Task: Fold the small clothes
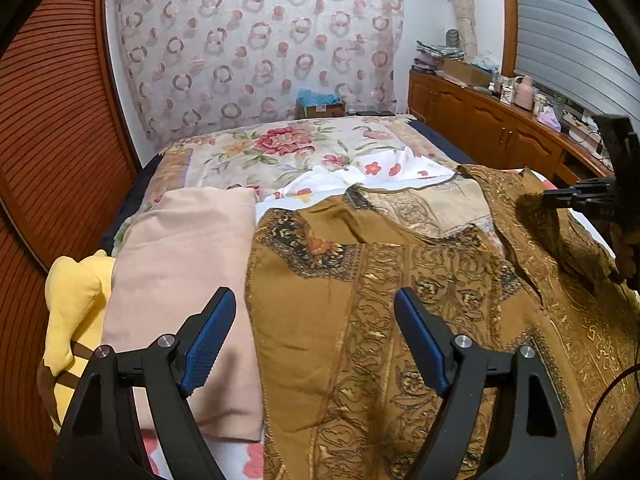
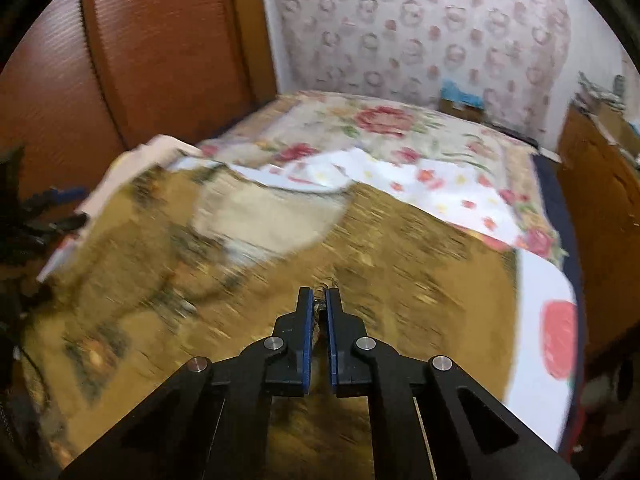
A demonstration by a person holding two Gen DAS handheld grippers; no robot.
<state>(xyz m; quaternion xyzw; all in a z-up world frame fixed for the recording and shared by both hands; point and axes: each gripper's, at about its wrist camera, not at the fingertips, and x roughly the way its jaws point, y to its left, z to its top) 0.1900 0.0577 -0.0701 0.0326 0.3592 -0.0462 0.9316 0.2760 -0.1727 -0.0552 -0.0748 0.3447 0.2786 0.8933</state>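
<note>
Left wrist view: the left gripper [image 1: 316, 300] hangs with jaws spread wide above a brown patterned garment [image 1: 380, 300] lying on the bed [image 1: 280, 148], beside a folded pink cloth [image 1: 188, 280] and a yellow plush [image 1: 72, 300]. At the right edge, the right gripper [image 1: 548, 196] lifts a fold of the garment. Right wrist view, blurred: its blue pads [image 2: 307, 328] are pinched on garment fabric.
</note>
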